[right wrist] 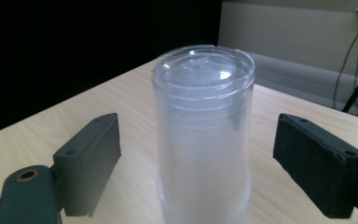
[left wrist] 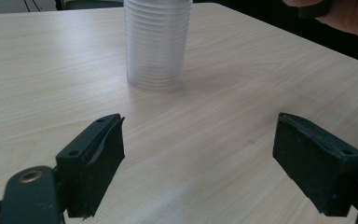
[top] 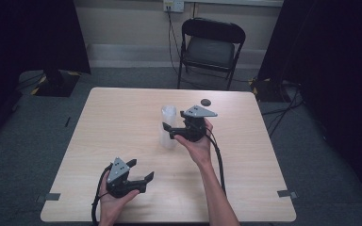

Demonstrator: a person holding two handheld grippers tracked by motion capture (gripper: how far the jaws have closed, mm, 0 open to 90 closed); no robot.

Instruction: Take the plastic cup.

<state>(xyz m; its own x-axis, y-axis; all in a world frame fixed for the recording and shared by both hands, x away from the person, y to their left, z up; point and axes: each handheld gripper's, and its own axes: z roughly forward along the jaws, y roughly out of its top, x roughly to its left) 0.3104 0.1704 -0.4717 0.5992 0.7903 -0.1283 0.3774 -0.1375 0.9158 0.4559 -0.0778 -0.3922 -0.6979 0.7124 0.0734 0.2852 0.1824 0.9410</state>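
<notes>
straddling the cup stack (right wrist: 203, 135), top cropped from the left view: right claw (right wrist: 200, 168) spread; left claw (left wrist: 200, 158) spread too.

Stack of clear plastic cups (top: 168, 126), nested, upside down: closed bases up, rims on the table (top: 122, 122). Standing upright, roughly mid-table, slightly toward the far side. Translucent, frosted look; lower part shows tight ribbing from the stacked rims (left wrist: 154, 56). Top is a flat round base with a raised lip (right wrist: 203, 70). In the right gripper view it sits centred between the two spread black jaws, not touching either. Small dark round object (top: 206, 101) lies apart, nearer the far edge.
</notes>
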